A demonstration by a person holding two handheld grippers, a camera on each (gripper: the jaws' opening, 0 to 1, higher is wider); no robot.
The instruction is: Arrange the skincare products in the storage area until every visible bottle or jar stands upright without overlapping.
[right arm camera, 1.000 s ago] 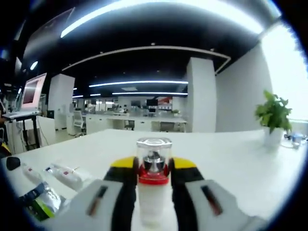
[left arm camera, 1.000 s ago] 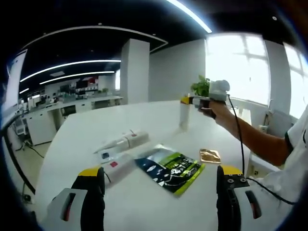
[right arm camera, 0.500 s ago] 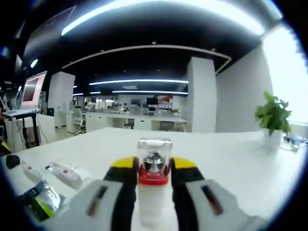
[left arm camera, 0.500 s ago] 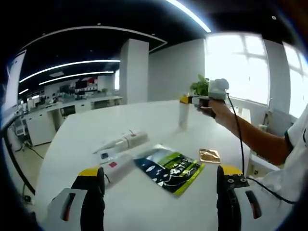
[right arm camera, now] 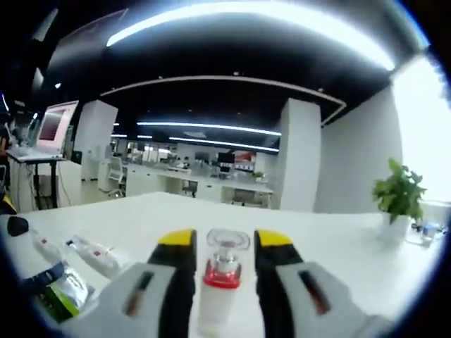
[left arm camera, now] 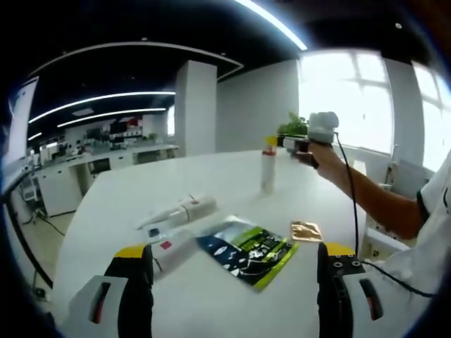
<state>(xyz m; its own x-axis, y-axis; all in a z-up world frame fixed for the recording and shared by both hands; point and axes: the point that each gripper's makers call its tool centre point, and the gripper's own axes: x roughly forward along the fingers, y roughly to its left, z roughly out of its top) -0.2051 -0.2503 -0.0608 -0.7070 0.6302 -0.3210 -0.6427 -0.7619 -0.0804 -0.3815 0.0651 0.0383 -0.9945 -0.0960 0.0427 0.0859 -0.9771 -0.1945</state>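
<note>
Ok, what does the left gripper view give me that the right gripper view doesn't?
Left gripper view: the open left tongs, a gold sachet lying flat near the green-black pouch, and the person's forearm.

Right gripper view: the right tongs either side of the bottle, a slight gap on each side, its clear cap and red collar up close, and a lit monitor.

Shared: the upright bottle, the pouch, the white tubes lying down, the potted plant and the white table.
</note>
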